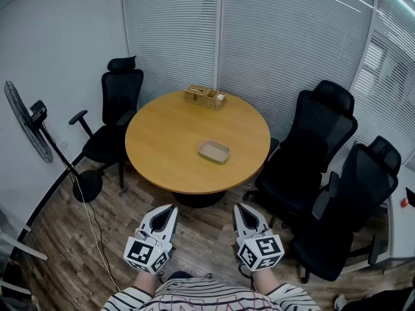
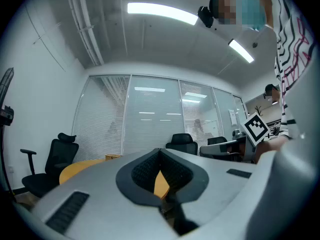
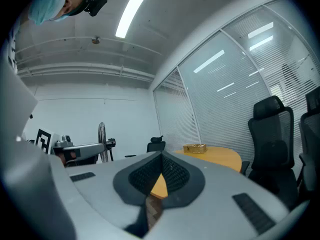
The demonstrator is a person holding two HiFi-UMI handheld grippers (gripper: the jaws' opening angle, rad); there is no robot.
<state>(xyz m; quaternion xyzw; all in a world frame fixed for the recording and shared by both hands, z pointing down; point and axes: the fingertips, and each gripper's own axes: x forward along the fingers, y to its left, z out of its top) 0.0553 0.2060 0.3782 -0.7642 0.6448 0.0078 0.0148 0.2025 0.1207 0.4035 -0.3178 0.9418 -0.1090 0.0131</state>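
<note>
The left claw (image 1: 171, 208) and the right claw (image 1: 238, 207) hang side by side above the wooden floor (image 1: 58, 238), both short of the near edge of the round worktop (image 1: 162, 141) and apart from each other. Each claw is closed and empty: in the left gripper view and in the right gripper view alike, the two dark pads meet at the front, and only a sliver of the worktop shows in the gap behind them. A shallow tray (image 1: 213, 151) lies on the worktop a little right of its middle, with bare wood all round it and well clear of every edge. A basket (image 1: 205, 96) sits right at the far edge, close to the wall of blinds (image 1: 175, 31). One black chair (image 1: 117, 118) stands against the worktop's left edge. A second chair (image 1: 311, 154) crowds the right edge, and a third chair (image 1: 356, 206) stands just behind it, near the right claw. A fan (image 1: 29, 128) stands by the left wall, and its cable (image 1: 94, 229) trails over the floor left of the left claw. The strip of floor between the claws and the near edge lies open.
</note>
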